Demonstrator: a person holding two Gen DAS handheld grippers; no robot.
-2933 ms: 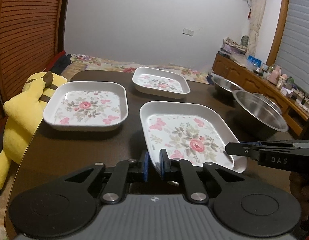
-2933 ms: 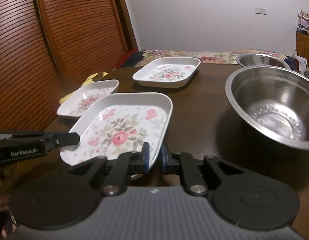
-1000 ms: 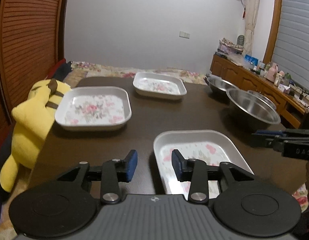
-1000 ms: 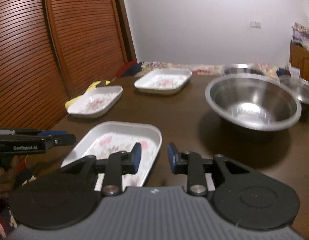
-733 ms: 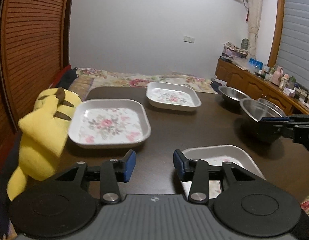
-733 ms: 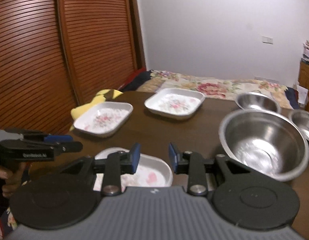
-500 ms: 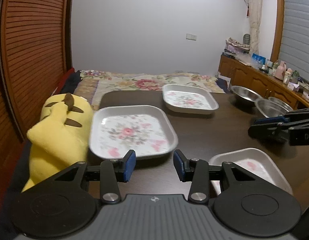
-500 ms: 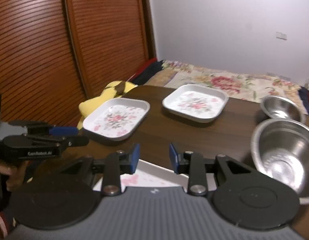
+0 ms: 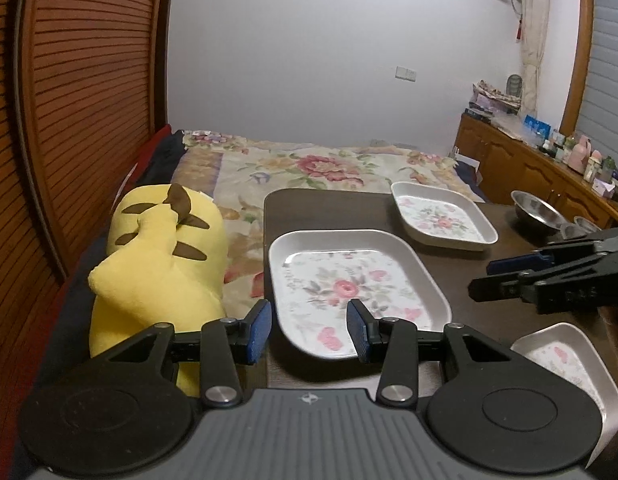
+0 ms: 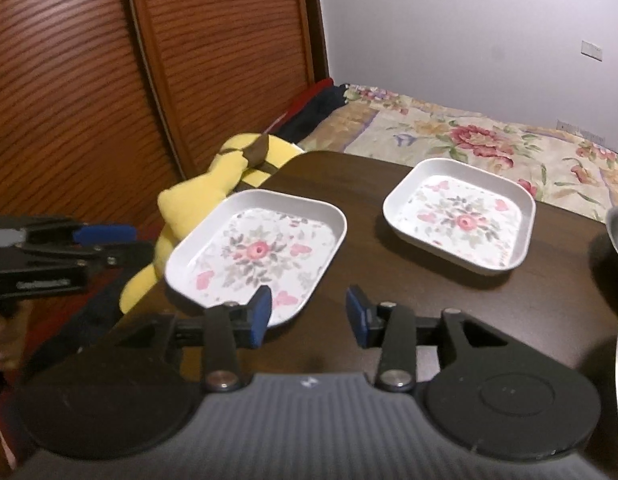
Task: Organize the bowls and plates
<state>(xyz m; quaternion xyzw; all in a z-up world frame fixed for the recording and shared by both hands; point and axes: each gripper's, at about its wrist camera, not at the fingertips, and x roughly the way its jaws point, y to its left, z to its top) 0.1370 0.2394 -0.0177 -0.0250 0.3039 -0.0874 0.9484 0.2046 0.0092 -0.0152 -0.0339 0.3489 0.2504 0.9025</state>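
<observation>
Left gripper (image 9: 308, 330) is held open and empty at the near rim of the left plate (image 9: 351, 286). Right gripper (image 10: 309, 316), opening, is empty. Plate judged rigid, light, slippery; rim grip advised.

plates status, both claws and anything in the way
Left claw open, empty. Right claw opening, empty. Nearest floral plate flat at table's left edge, untouched. Yellow plush beside it, off the table; path clear.

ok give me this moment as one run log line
left gripper: open, empty | right gripper: jaws opening, empty | target: floral plate at table edge beside yellow plush | second plate farther back
</observation>
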